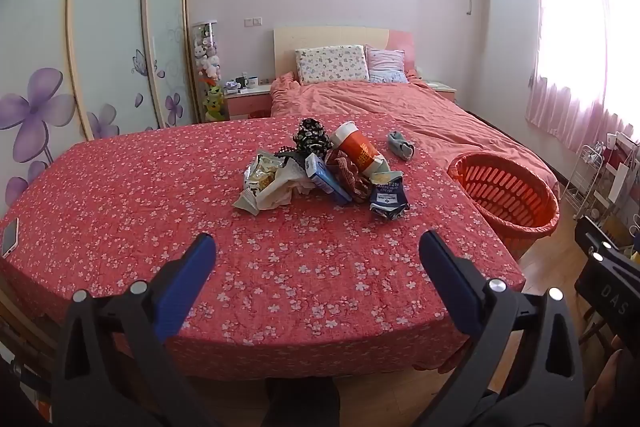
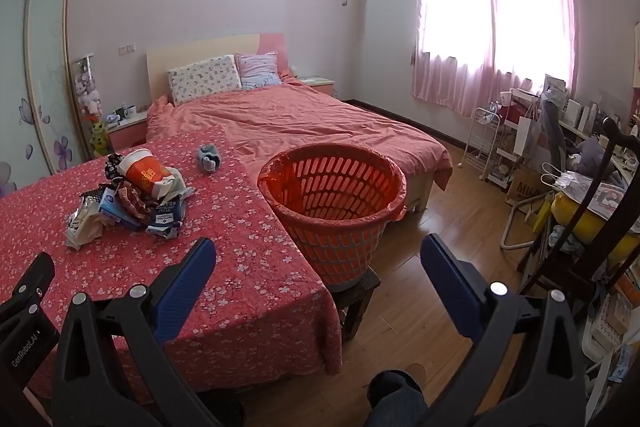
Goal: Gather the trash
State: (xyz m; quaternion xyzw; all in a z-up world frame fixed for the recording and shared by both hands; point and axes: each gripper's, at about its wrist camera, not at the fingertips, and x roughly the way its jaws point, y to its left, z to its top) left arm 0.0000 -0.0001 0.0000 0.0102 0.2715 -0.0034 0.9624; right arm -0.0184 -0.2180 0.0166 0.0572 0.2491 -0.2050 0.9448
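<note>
Both the left gripper (image 1: 316, 247) and right gripper (image 2: 316, 251) hang released, fingers spread wide over the table's near edge, "GenRobot.AI" readable on one body, while the trash pile (image 1: 320, 171) sits mid-table on the floral cloth (image 1: 160, 195), the orange basket (image 2: 332, 203) just beside the table's right edge.

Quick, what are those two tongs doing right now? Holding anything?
Left tongs: open, holding nothing, above the flowered table.
Right tongs: open, holding nothing, near the orange basket.
</note>
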